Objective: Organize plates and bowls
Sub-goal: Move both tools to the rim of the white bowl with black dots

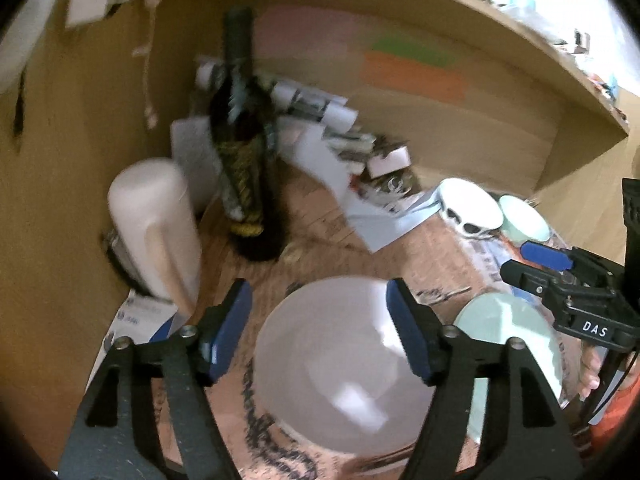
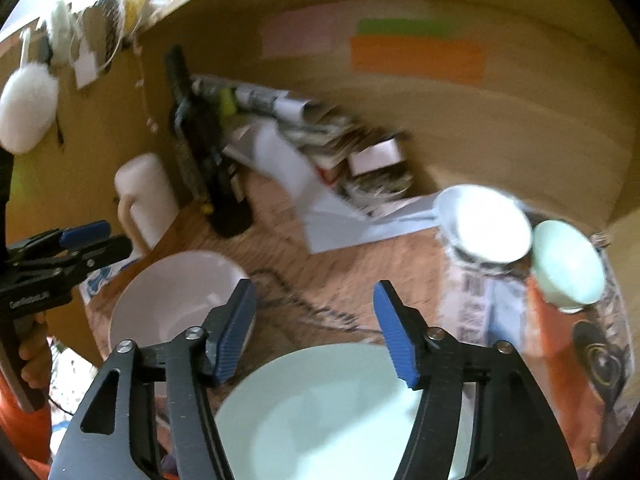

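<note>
4 dishes sit separate on a cluttered desk, none stacked, so sorting appears barely begun. The left gripper (image 1: 318, 330) hovers open and empty over a white bowl (image 1: 340, 364) near the front edge. The right gripper (image 2: 314, 330), also open, hovers over a pale green plate (image 2: 336, 412) beside it. A skull-patterned bowl (image 2: 484, 224) and small green bowl (image 2: 568, 266) touch near the back right corner.

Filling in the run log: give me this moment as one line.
left hand-held gripper: open, over large white bowl | right hand-held gripper: open, over pale green plate | nothing held
</note>
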